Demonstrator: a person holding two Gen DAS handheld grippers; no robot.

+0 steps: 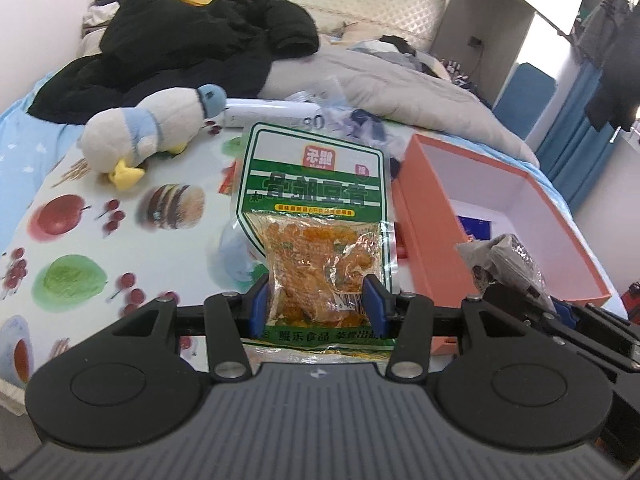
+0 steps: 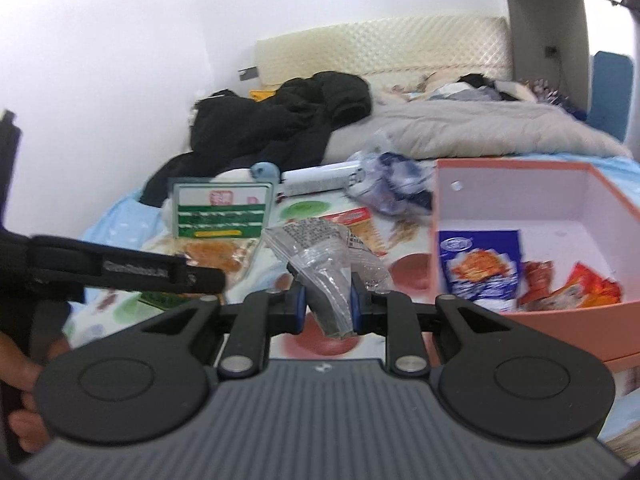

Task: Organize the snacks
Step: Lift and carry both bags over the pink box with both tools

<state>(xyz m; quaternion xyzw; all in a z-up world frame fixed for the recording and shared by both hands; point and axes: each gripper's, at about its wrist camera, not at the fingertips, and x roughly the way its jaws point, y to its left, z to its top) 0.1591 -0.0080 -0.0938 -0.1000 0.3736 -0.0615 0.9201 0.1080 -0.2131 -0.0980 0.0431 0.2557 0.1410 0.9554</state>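
Left gripper (image 1: 318, 300) clamped on green snack bag (image 1: 316, 216), held up beside orange box (image 1: 416, 216). Right gripper (image 2: 326, 306) pinching clear dark-filled packet (image 2: 320, 256) left of box. Packet contents unreadable; box front edge cut off.

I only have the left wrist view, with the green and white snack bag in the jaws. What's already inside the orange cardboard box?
Observer: A blue and white snack packet stands against the near wall of the orange cardboard box.
Operator: Anything else in there?
Observer: Red and orange wrappers lie beside it.
Operator: What is the right gripper carrying?
Observer: The right gripper is shut on a clear plastic bag with dark contents.
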